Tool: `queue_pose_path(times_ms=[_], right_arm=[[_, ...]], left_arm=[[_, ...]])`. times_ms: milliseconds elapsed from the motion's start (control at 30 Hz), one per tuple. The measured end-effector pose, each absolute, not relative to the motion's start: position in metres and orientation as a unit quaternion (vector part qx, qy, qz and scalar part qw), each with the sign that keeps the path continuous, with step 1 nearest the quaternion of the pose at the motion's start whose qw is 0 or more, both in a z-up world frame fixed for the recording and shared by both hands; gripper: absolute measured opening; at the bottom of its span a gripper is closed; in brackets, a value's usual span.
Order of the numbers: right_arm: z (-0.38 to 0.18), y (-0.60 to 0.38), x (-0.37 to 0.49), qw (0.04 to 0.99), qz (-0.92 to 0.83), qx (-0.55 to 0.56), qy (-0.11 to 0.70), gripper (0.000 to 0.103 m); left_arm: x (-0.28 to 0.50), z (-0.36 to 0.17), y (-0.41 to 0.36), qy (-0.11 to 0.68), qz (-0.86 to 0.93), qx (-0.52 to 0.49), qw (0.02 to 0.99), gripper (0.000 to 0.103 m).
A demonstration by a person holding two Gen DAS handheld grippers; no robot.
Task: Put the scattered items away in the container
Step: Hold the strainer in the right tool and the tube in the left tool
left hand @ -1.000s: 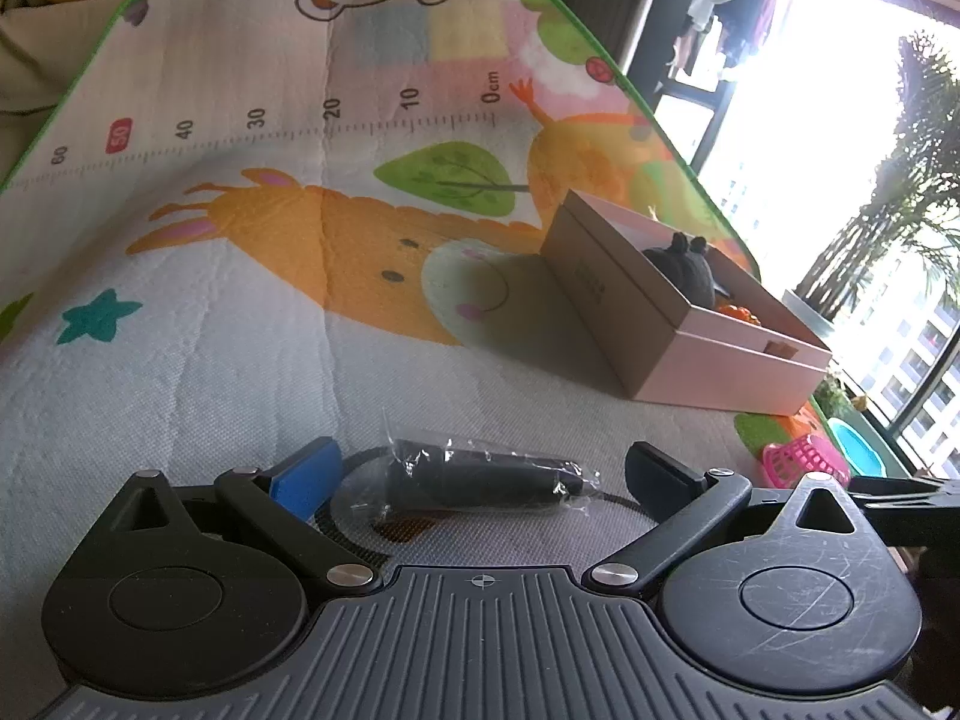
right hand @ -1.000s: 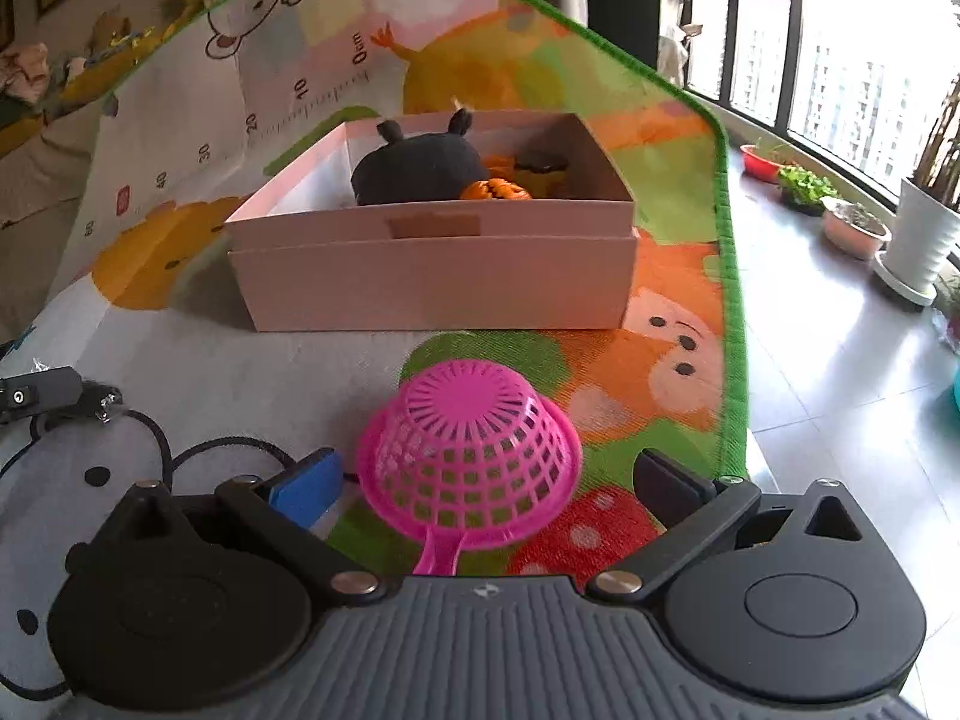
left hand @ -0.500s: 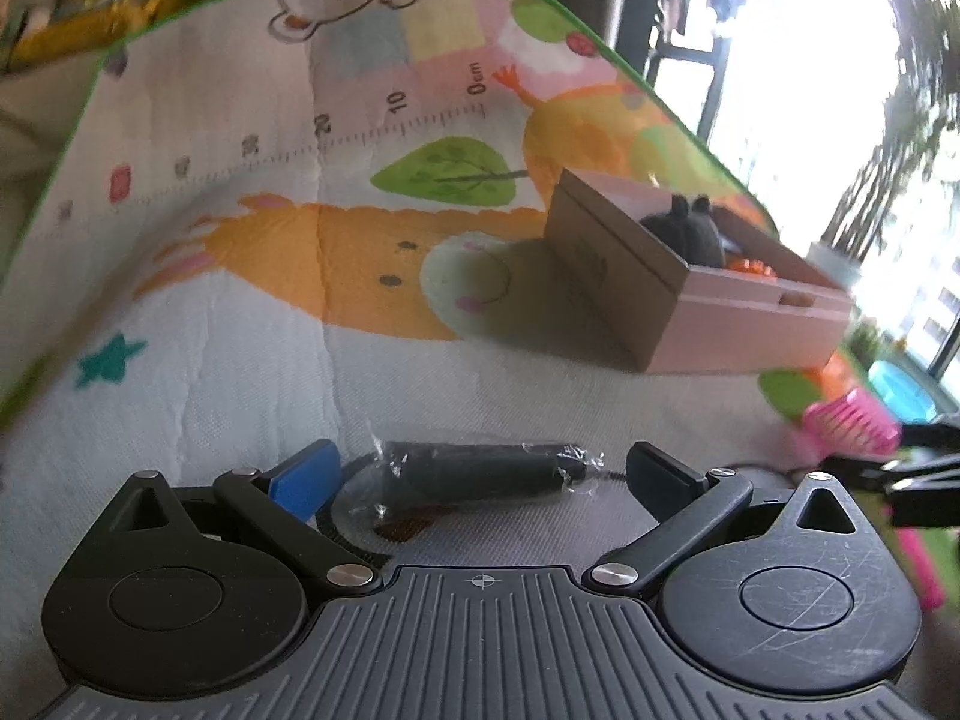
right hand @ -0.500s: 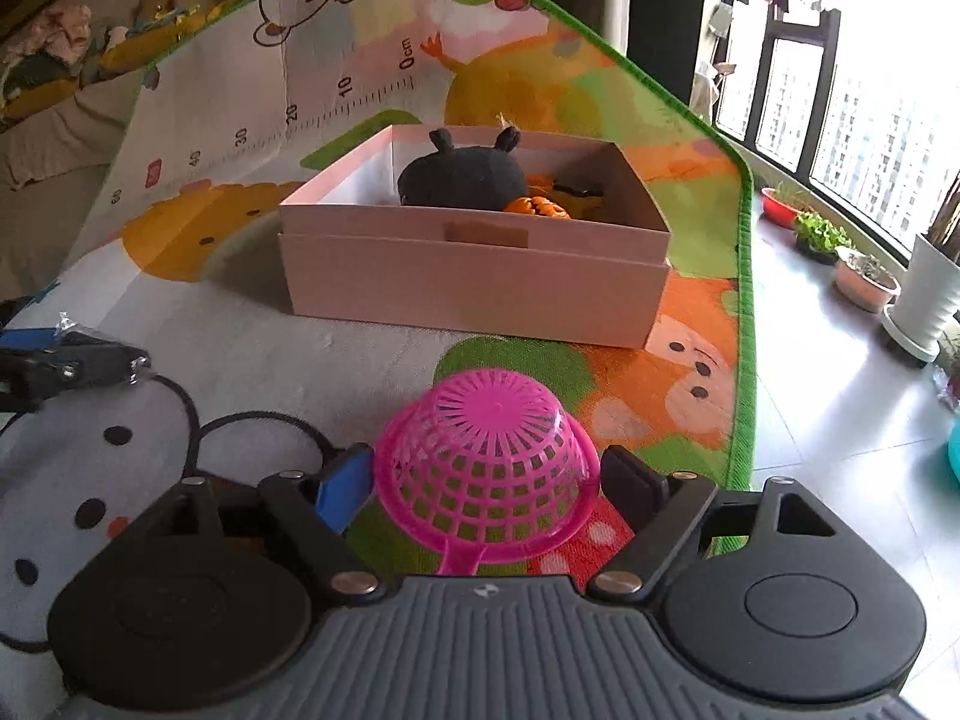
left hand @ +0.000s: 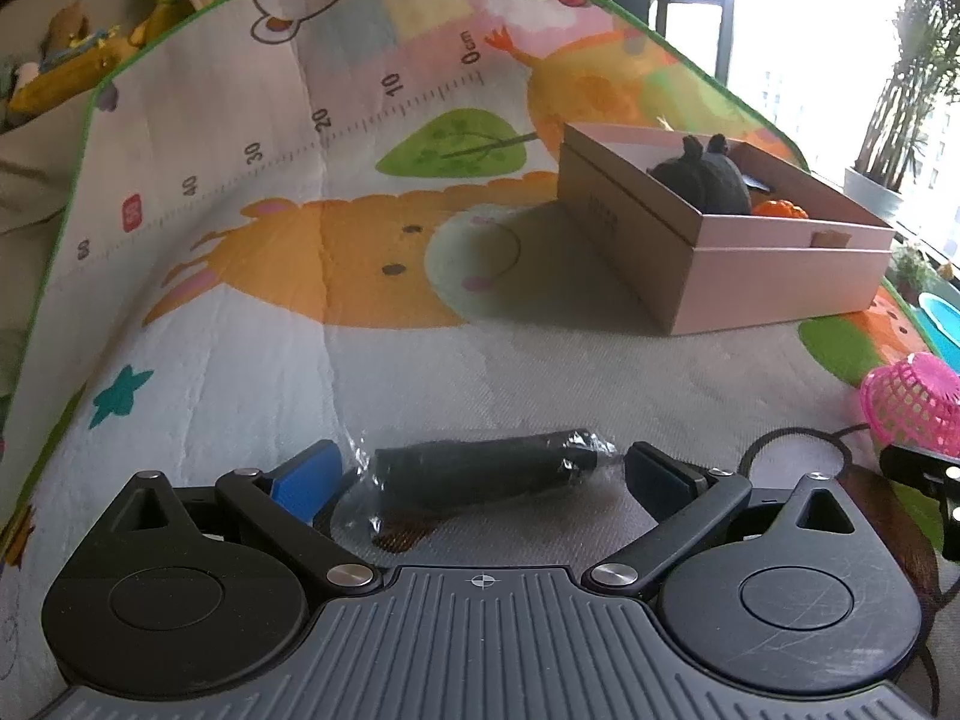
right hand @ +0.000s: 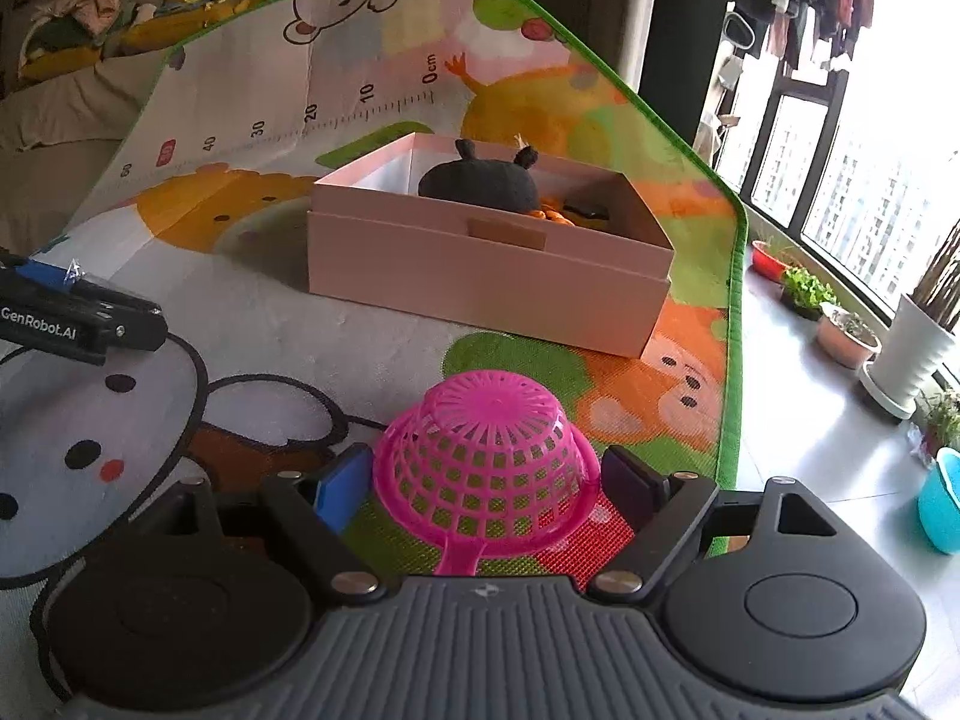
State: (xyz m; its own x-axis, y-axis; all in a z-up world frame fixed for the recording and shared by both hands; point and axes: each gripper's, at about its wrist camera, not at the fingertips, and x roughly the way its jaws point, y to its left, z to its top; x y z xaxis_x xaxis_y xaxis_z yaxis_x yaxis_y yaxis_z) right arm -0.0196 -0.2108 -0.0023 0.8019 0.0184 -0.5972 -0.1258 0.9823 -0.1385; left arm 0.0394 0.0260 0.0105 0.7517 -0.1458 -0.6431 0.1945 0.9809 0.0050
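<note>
Pink strainer (right hand: 486,468) between right tongs (right hand: 486,480)

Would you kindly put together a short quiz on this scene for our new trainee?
1. True or false: the pink box is empty.
2. Between the right tongs sits: A) a pink strainer, B) a blue cup, C) a yellow ball.
3. What lies on the mat between the left tongs?
Key: 1 false, a dark plush toy sits inside; 2 A; 3 a plastic-wrapped black item.
</note>
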Motion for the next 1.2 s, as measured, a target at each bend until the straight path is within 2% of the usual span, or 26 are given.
queue_pose_path(times_ms=[33,133,333,500,700,900,967,1033,1200], right_arm=[[-0.002,-0.212,-0.019,0.945,0.038,-0.082,0.314,0.086],[-0.003,-0.214,-0.018,0.945,0.038,-0.076,0.317,0.089],[-0.003,-0.214,-0.018,0.945,0.038,-0.073,0.318,0.091],[-0.004,-0.215,-0.017,0.944,0.041,-0.067,0.32,0.092],[-0.004,-0.215,-0.016,0.944,0.043,-0.067,0.32,0.099],[-0.004,-0.218,-0.015,0.943,0.048,-0.057,0.323,0.099],[-0.004,-0.221,-0.013,0.943,0.049,-0.046,0.326,0.098],[-0.005,-0.223,-0.012,0.942,0.052,-0.037,0.329,0.09],[-0.005,-0.222,-0.015,0.943,0.058,-0.037,0.327,0.083]], left_arm=[[0.04,0.01,0.026,0.341,-0.094,0.04,0.934,0.091],[0.039,0.011,0.028,0.339,-0.116,0.053,0.932,0.091],[0.033,0.013,0.047,0.349,-0.143,0.08,0.923,0.095],[0.028,0.018,0.064,0.355,-0.151,0.042,0.922,0.097],[0.032,0.014,0.05,0.354,-0.148,0.058,0.922,0.099],[0.038,0.012,0.042,0.355,-0.135,0.06,0.923,0.099],[0.038,0.012,0.041,0.354,-0.132,0.061,0.924,0.098],[0.037,0.012,0.04,0.35,-0.134,0.06,0.925,0.091],[0.033,0.015,0.038,0.355,-0.14,0.055,0.923,0.09]])
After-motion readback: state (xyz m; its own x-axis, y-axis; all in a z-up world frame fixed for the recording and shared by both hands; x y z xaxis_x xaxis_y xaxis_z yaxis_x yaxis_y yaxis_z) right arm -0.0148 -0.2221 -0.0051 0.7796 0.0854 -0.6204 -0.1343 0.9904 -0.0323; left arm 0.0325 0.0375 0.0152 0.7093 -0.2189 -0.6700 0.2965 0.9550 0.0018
